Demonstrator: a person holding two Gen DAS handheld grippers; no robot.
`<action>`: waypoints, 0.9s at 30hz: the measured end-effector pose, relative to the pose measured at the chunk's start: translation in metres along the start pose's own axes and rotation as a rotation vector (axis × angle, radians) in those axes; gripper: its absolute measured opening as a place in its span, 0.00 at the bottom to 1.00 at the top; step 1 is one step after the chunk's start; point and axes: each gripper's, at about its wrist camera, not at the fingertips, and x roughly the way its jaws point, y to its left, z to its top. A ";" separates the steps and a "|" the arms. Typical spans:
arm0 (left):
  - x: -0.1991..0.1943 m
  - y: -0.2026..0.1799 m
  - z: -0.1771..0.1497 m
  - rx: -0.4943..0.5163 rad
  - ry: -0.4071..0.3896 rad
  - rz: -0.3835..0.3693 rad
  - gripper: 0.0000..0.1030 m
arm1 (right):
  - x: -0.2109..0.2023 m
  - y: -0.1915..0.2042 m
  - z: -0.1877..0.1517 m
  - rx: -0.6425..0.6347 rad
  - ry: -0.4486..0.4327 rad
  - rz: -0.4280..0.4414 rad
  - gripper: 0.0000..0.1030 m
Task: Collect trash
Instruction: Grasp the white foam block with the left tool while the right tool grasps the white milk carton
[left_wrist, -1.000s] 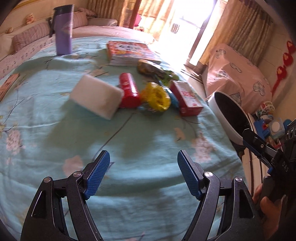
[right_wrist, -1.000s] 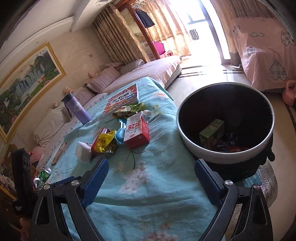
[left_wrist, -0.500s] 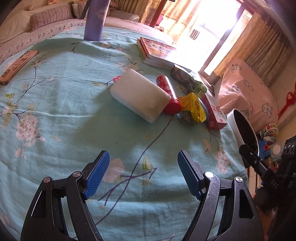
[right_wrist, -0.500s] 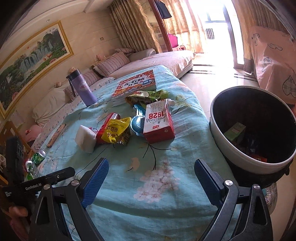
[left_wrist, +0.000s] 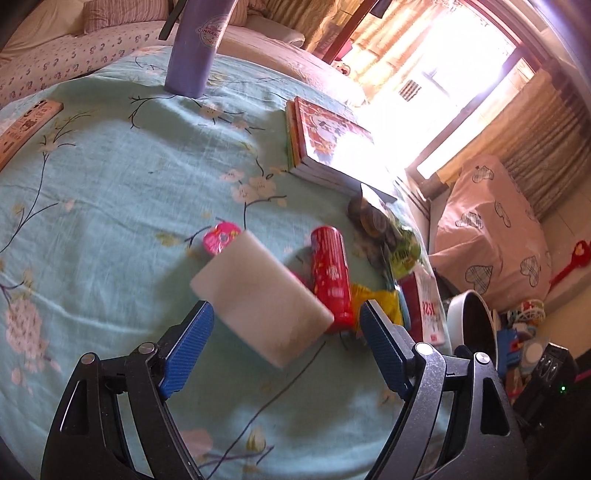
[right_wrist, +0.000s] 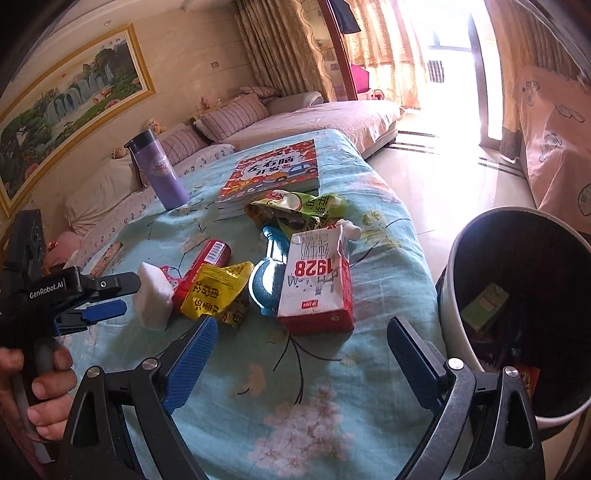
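Trash bin (right_wrist: 517, 306) waits at three o'clock off the bench (right_wrist: 332, 387); the left gripper (left_wrist: 284, 332), fingers spread, frames the white block (left_wrist: 258, 295) at twelve, nothing pinched. Right gripper (right_wrist: 299, 350) spread too, carton (right_wrist: 317, 280) ahead. Next: close in, squeeze.

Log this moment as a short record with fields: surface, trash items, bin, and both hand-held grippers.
surface: table under a teal floral cloth
trash cluster: white foam block, red can, yellow wrapper, red milk carton, green wrapper
bin: trash bin beside the table edge, a green carton already inside
left hand-held gripper: open, fingers on either side of the white foam block, not closed on it
right hand-held gripper: open, empty, pointed at the red milk carton
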 end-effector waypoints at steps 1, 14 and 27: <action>0.004 -0.001 0.002 0.004 -0.002 0.015 0.81 | 0.004 0.000 0.003 -0.007 0.000 -0.006 0.91; 0.000 -0.013 -0.019 0.234 -0.046 0.066 0.38 | 0.035 -0.003 0.003 -0.031 0.079 -0.038 0.54; -0.029 -0.004 -0.057 0.298 0.009 -0.015 0.24 | -0.019 -0.012 -0.045 0.088 0.084 0.062 0.54</action>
